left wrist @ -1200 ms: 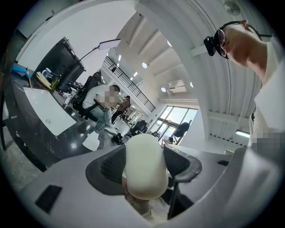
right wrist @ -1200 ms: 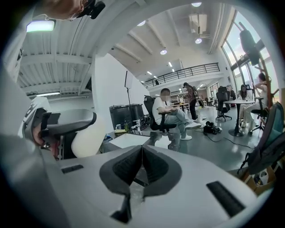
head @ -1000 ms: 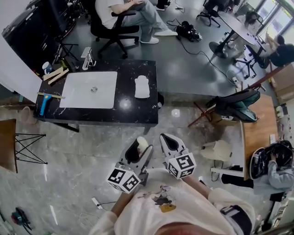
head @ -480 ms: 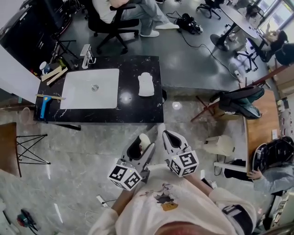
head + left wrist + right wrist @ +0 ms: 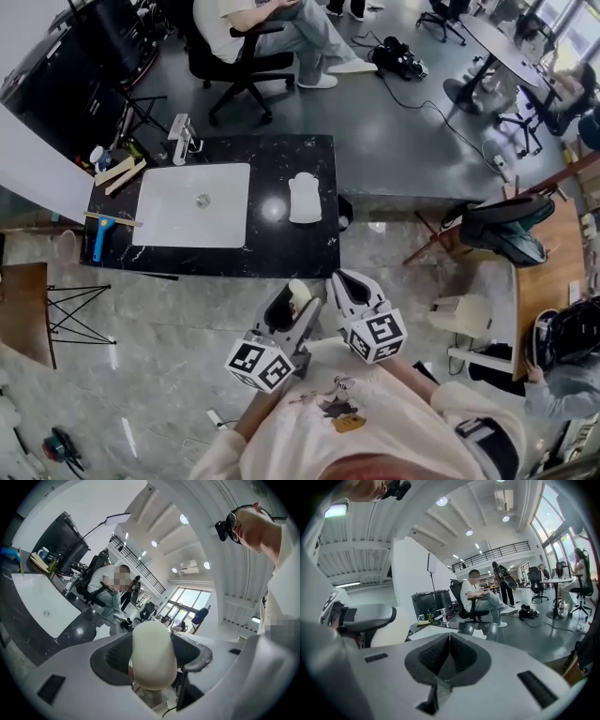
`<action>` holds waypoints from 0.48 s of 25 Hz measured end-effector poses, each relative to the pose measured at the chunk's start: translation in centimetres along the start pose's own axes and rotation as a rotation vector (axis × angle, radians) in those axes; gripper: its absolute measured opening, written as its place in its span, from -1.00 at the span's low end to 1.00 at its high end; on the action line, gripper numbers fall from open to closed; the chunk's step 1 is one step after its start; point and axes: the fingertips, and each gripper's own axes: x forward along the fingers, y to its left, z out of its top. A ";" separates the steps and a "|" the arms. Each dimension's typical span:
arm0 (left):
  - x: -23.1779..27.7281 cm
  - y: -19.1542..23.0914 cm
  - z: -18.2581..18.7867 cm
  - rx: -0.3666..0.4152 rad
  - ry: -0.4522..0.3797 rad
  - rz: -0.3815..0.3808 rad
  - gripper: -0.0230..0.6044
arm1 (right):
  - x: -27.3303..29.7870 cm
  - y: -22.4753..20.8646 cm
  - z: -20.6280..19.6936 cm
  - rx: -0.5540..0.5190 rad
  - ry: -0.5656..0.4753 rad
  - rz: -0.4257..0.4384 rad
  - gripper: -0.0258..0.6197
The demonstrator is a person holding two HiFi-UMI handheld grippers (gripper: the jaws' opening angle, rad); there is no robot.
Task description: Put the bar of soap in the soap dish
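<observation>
A cream bar of soap (image 5: 152, 653) sits clamped between the jaws of my left gripper (image 5: 292, 302), which is held near my chest, short of the black counter (image 5: 272, 239). The soap (image 5: 299, 291) pokes out of the jaws in the head view. A white soap dish (image 5: 305, 198) lies on the counter's right part, beside the white sink (image 5: 196, 204). It also shows small in the right gripper view, the soap dish (image 5: 478, 632). My right gripper (image 5: 343, 286) hangs beside the left one, its jaws shut with nothing between them.
A faucet (image 5: 180, 139) stands behind the sink. Wooden pieces (image 5: 119, 172) and a blue tool (image 5: 99, 238) lie at the counter's left end. A person on an office chair (image 5: 248, 42) sits beyond the counter. A folded chair and bag (image 5: 497, 234) lie to the right.
The counter has drawn lower and closer in the head view as I walk toward it. Both grippers hold their pose, the soap still gripped in the left.
</observation>
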 end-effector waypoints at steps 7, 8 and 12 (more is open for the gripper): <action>6.7 1.5 1.6 0.036 0.004 0.072 -0.05 | 3.9 -5.8 2.6 -0.003 -0.015 0.042 -0.89; 7.6 1.7 1.7 0.037 0.007 0.087 -0.05 | 4.4 -6.6 3.0 -0.003 -0.014 0.048 -0.90; 11.4 2.5 2.5 0.054 0.012 0.146 -0.05 | 6.7 -10.0 3.9 0.012 0.007 0.076 -0.90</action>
